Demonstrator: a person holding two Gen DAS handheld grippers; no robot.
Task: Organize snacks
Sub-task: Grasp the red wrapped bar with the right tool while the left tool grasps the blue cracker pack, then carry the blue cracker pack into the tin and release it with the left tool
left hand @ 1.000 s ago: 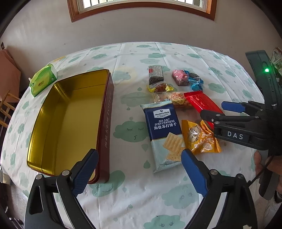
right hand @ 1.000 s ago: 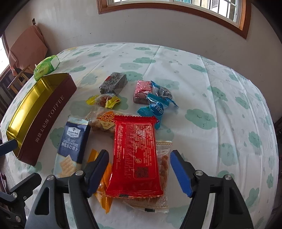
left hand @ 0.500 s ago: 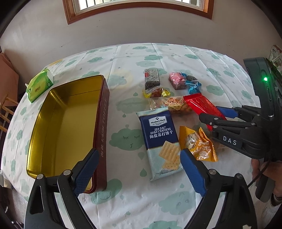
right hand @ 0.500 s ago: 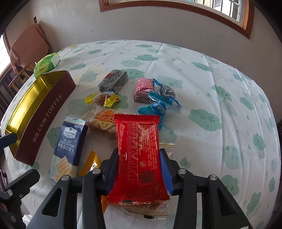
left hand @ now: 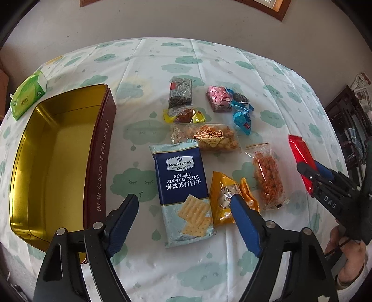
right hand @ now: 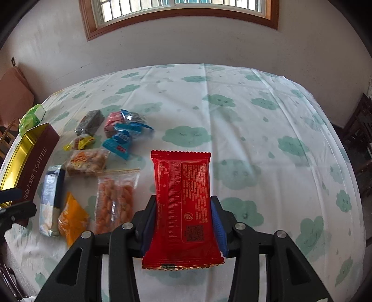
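My right gripper is shut on a red snack packet and holds it lifted above the table; it also shows at the right of the left wrist view. My left gripper is open and empty, hovering over the blue sea salt soda crackers pack. An open gold-lined toffee tin lies to the left, empty. Several small snacks lie spread on the cloud-print tablecloth: an orange packet, a clear bag of orange puffs, and a caramel snack bag.
A dark bar, a yellow-wrapped candy, a pink packet and blue candies lie farther back. A green tissue pack sits behind the tin. Dark furniture stands at the right. A wall with a window is behind.
My right gripper has lifted the red packet off the table and away to the right, uncovering the clear bag of orange puffs. My left gripper has moved slightly closer to the crackers.
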